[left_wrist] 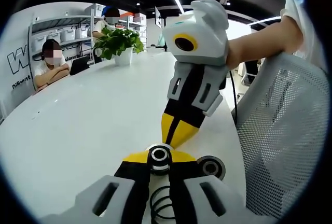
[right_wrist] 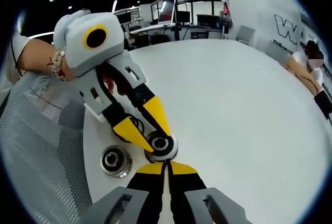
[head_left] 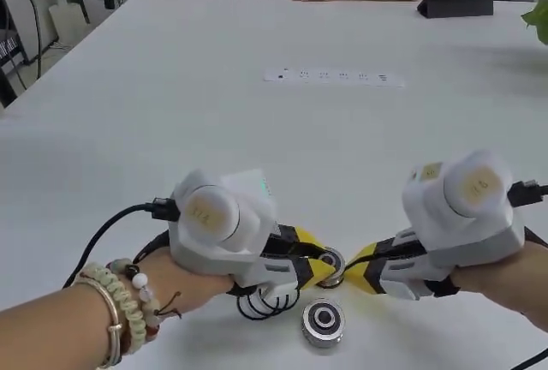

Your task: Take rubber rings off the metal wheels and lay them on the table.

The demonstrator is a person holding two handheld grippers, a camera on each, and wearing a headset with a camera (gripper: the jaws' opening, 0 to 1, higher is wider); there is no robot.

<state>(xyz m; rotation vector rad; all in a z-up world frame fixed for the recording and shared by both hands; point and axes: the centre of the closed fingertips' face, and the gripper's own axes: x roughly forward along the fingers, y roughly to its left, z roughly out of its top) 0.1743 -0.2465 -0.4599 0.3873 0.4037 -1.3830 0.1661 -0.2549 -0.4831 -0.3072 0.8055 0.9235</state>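
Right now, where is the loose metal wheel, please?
The loose metal wheel lies on the table, bottom centre of the head view, right of the rubber rings.

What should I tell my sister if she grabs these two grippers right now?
Left gripper: shut on a metal wheel.
Right gripper: jaws closed at that wheel's rim; a ring grip is unclear.
Done: a few rubber rings lie on the table by the left gripper.
Left: this wheel, then check the second wheel lying nearby.
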